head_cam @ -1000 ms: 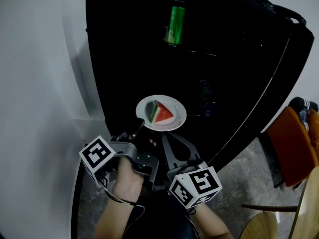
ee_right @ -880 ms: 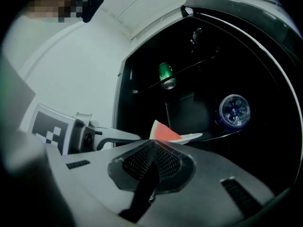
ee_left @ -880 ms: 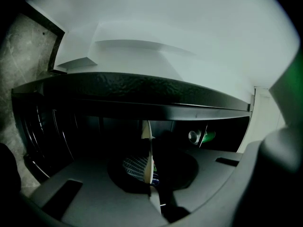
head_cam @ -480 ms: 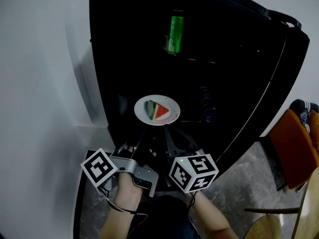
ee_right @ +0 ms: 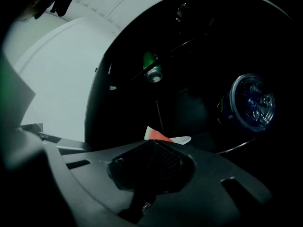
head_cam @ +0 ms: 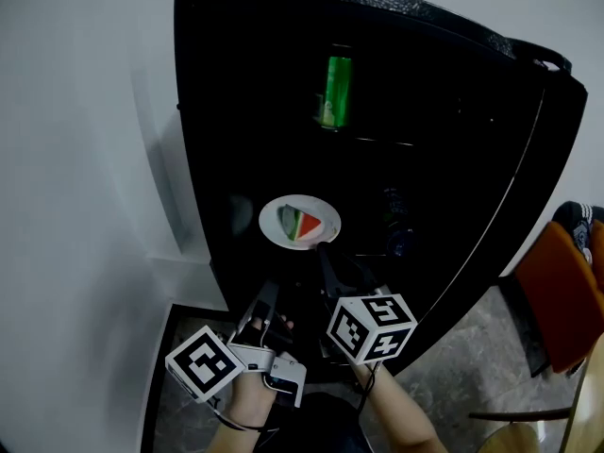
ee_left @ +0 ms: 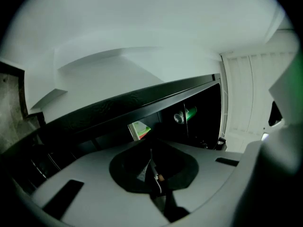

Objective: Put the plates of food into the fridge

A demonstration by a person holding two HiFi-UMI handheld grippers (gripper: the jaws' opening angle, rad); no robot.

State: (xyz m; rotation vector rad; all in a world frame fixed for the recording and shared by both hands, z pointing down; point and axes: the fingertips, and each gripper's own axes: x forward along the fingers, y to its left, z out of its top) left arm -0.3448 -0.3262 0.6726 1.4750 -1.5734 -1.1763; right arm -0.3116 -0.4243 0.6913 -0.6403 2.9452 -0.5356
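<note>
Head view: black fridge (head_cam: 472, 140) stands with its dark inside facing the camera, white wall (head_cam: 85, 159) to its left, an orange chair (head_cam: 557, 300) at the far right. A green can (head_cam: 335, 91) stands upright on an upper shelf. Below it, at mid height, a white plate (head_cam: 327, 215) carries a watermelon slice (head_cam: 304, 225), and a dark bottle (head_cam: 396, 225) sits to its right. The right gripper (head_cam: 326, 249) reaches up to the plate's near rim, jaws pinching it. Cannot tell whether the plate rests on a shelf. The left gripper (head_cam: 271, 291) sits nearer and to the left, apart from the plate, its jaws a narrow pair pressed together. Left gripper view: picture tilted. The left gripper (ee_left: 147, 141) has its jaws pressed together with nothing between them. Beyond them is the fridge edge (ee_left: 118, 112), with the slice on its plate (ee_left: 138, 130) just past the tips and the can (ee_left: 185, 115) farther right. Right gripper view: the right gripper (ee_right: 152, 142) is clamped on the plate's near edge. The red slice (ee_right: 156, 135) and a sliver of white rim (ee_right: 182, 139) show right behind the tips. The can (ee_right: 152, 69) is up on its shelf, and the bottle (ee_right: 252, 103) lies end-on at the right.
</note>
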